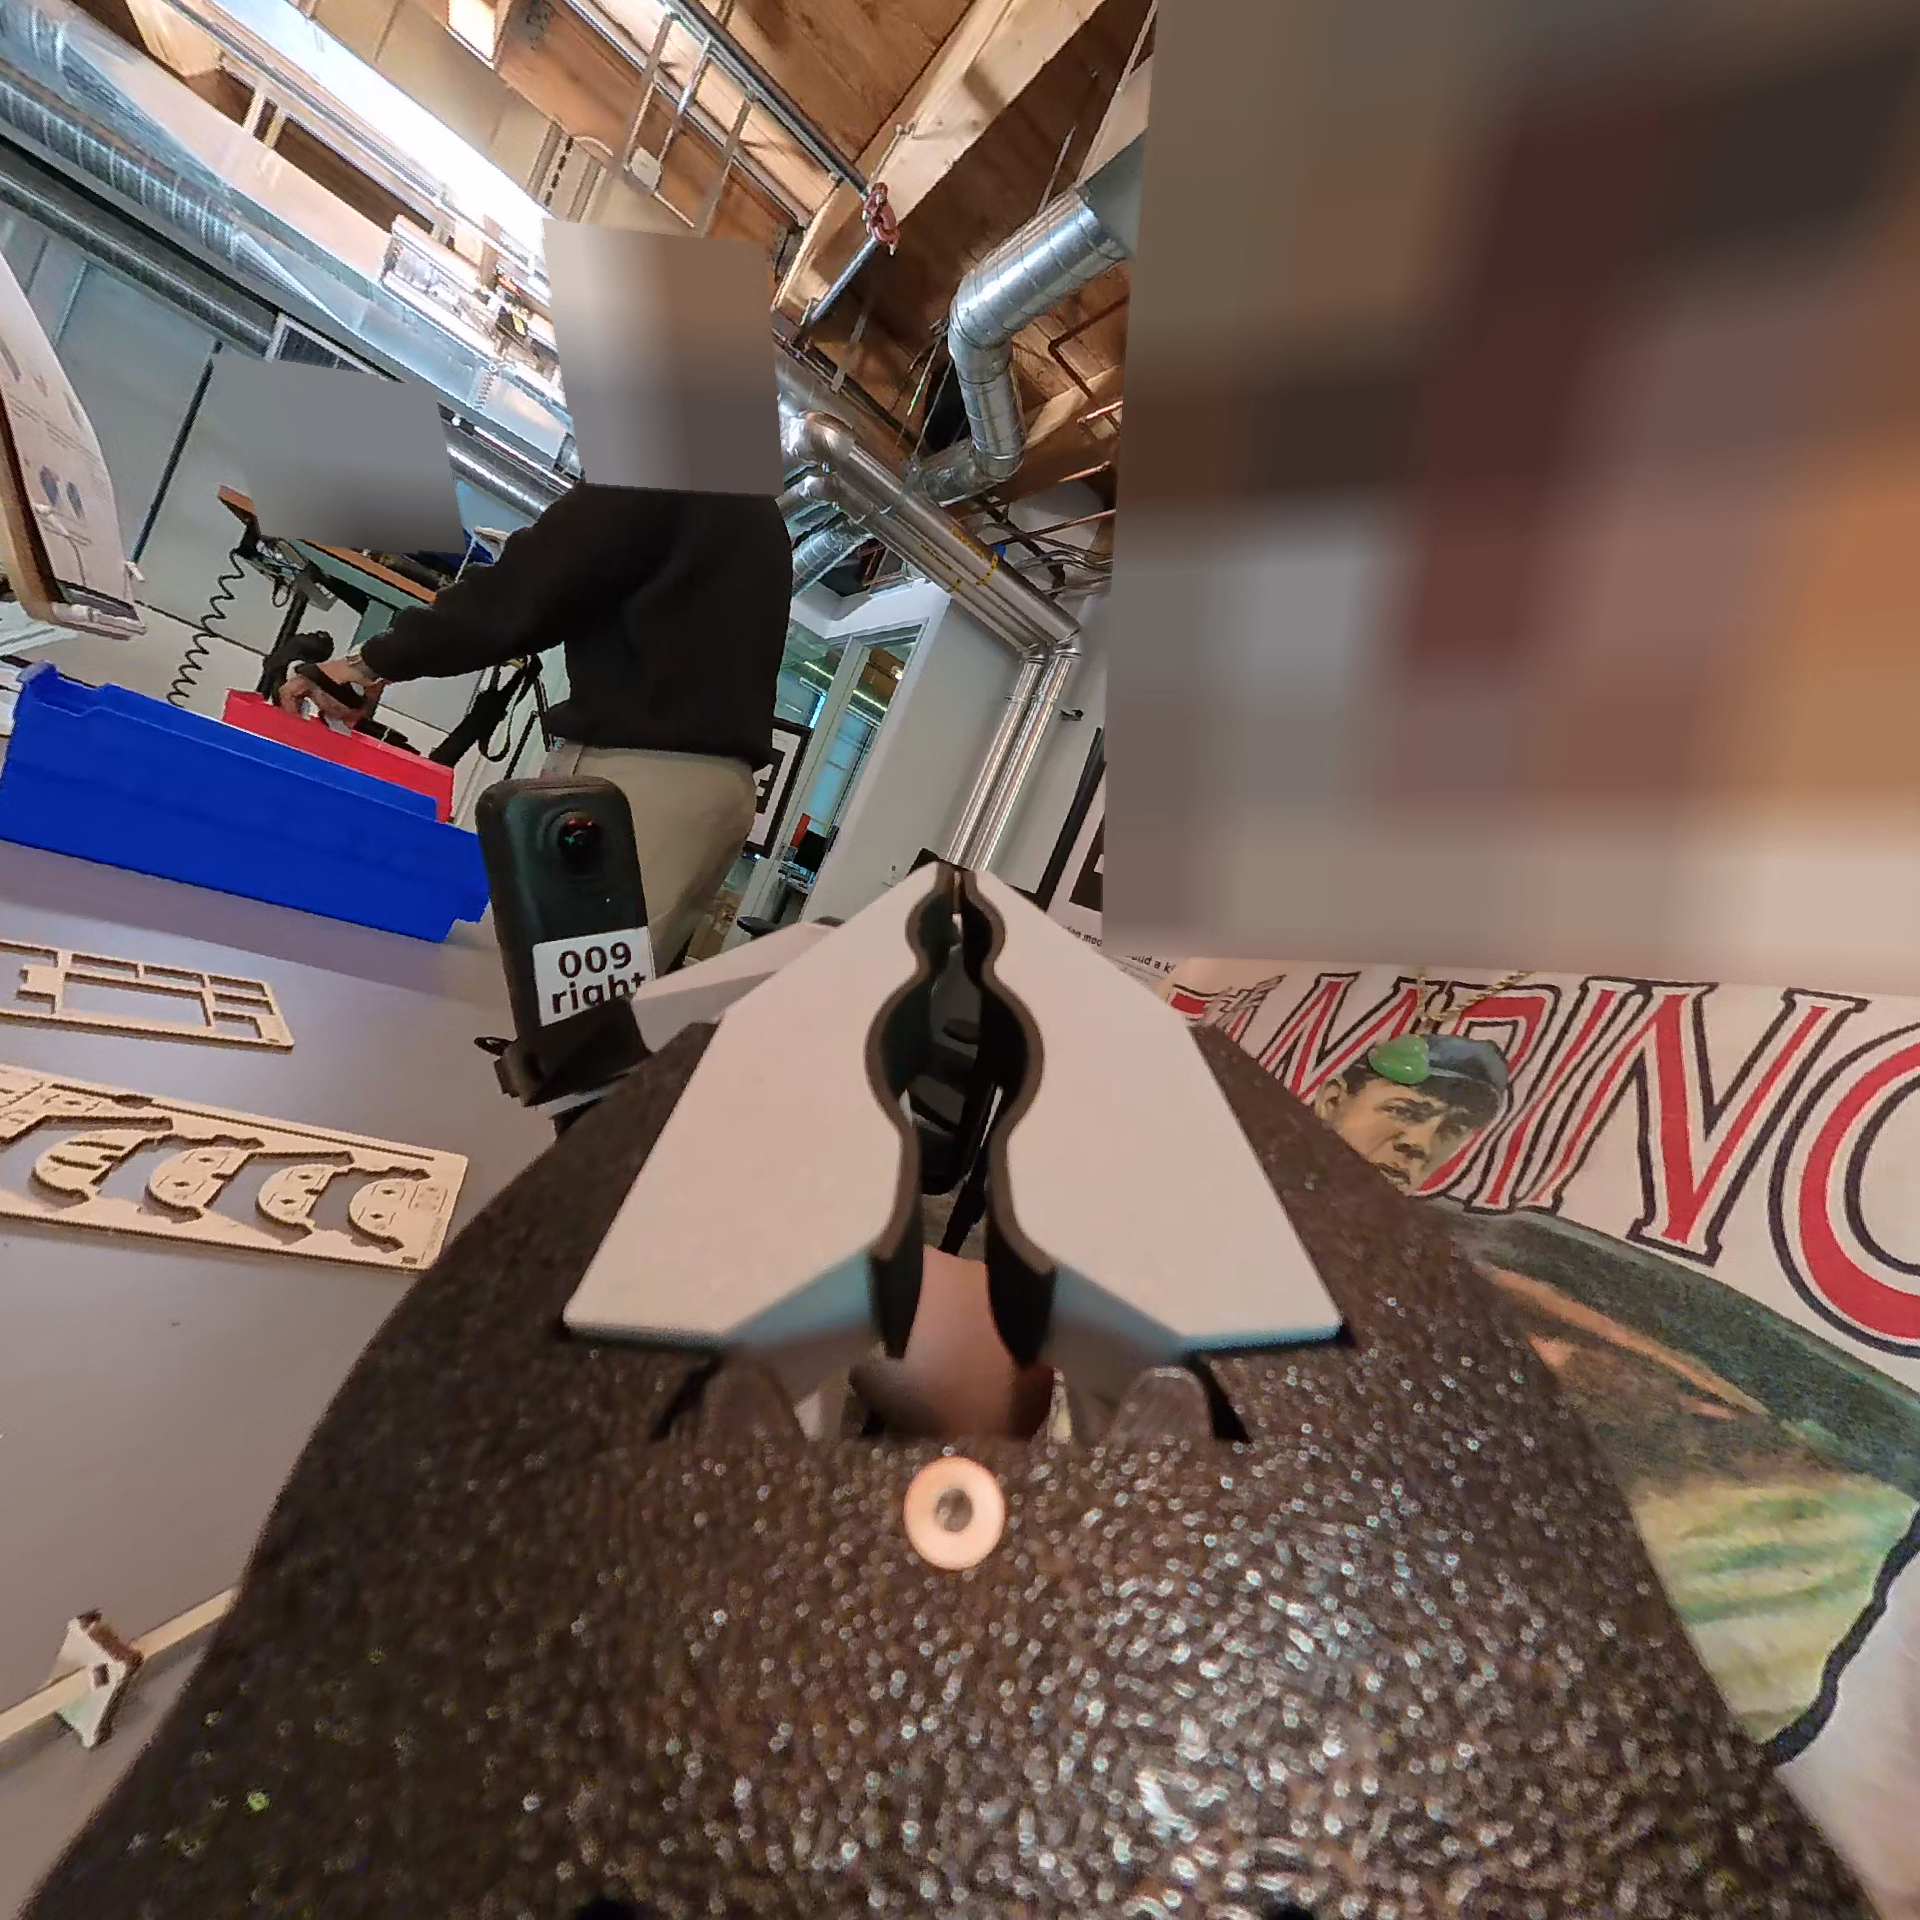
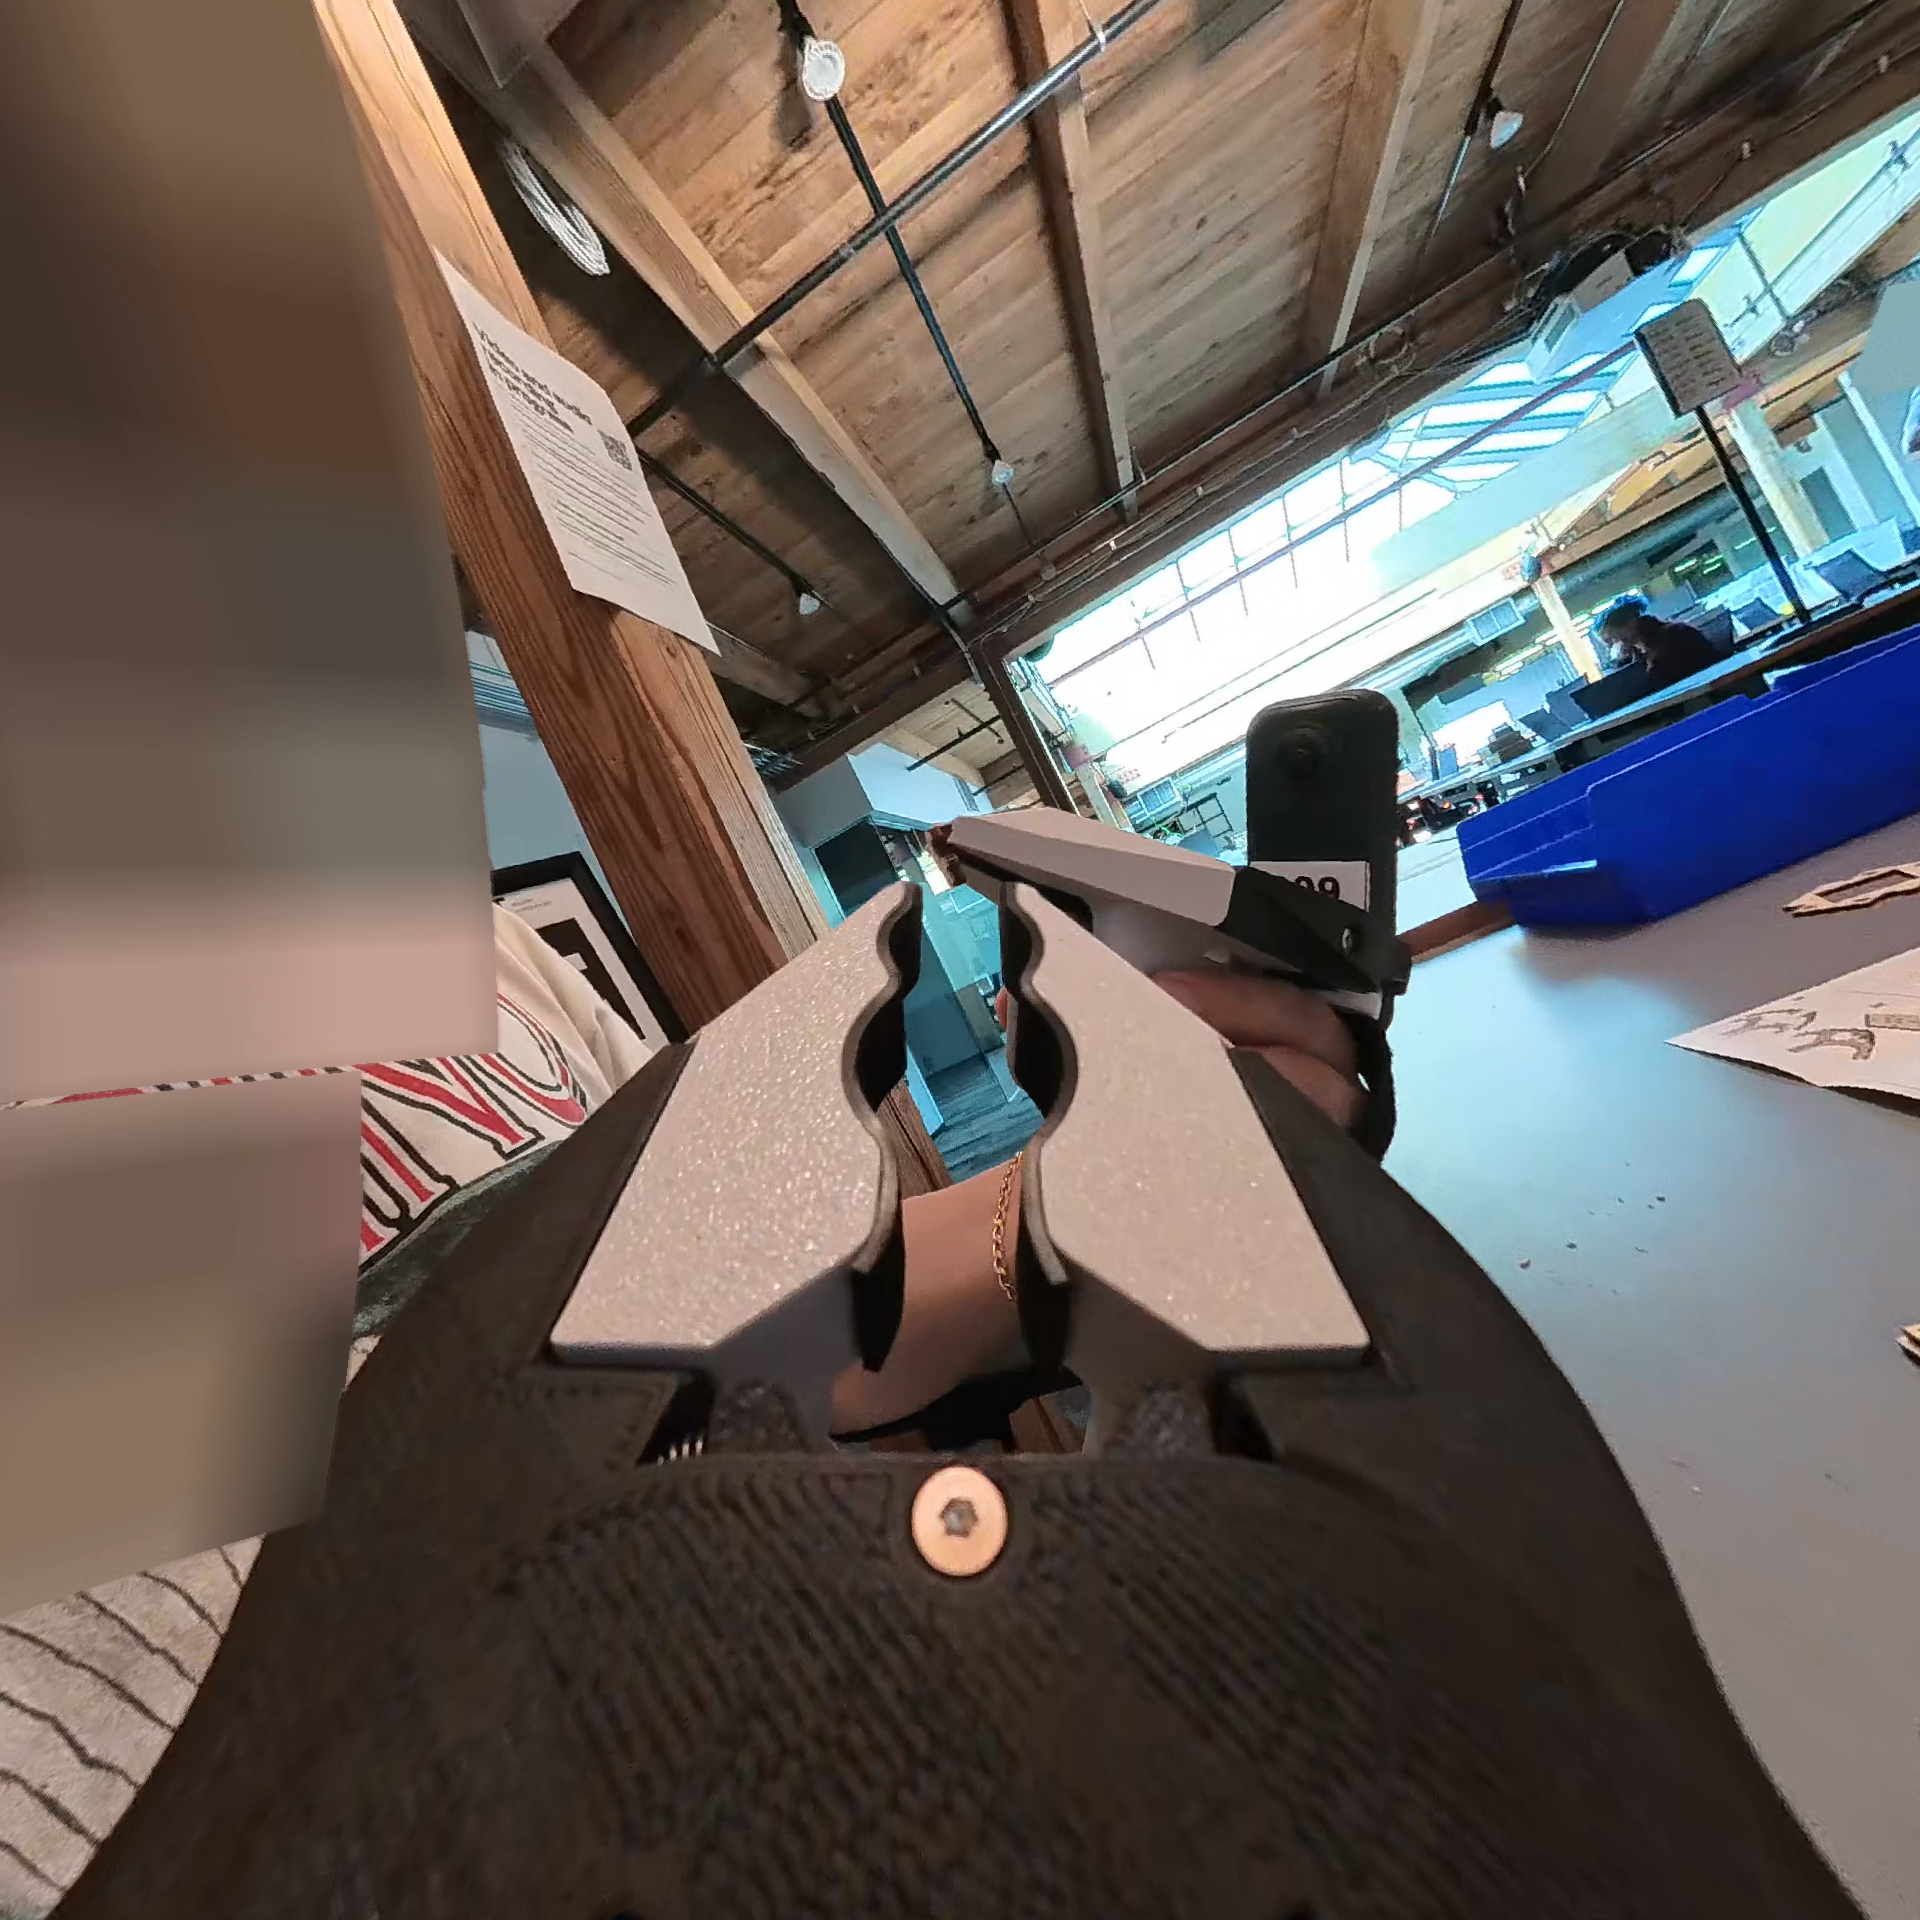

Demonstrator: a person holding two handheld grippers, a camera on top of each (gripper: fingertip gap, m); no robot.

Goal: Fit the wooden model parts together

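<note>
My left gripper (image 1: 956, 878) is raised off the grey table (image 1: 208, 1403) and points at the operator's printed shirt (image 1: 1662, 1195). Its jaws are shut. In the right wrist view a small brown wooden piece (image 2: 941, 844) shows at its tip (image 2: 951, 844). My right gripper (image 2: 964, 904) is also raised, with its jaws a little apart and nothing between them, just below the left gripper's tip. Two laser-cut wooden sheets (image 1: 135, 997) (image 1: 229, 1174) lie flat on the table at the left. A small assembled wooden part (image 1: 94, 1673) lies near the front left.
Blue bin (image 1: 208, 810) and red bin (image 1: 343, 743) stand at the table's far side. A person in a dark top (image 1: 644, 623) stands beyond them. A wooden post (image 2: 582, 623) rises behind the grippers. A printed paper sheet (image 2: 1829, 1029) lies on the table. Both grippers' tips are close together, under 4 cm apart.
</note>
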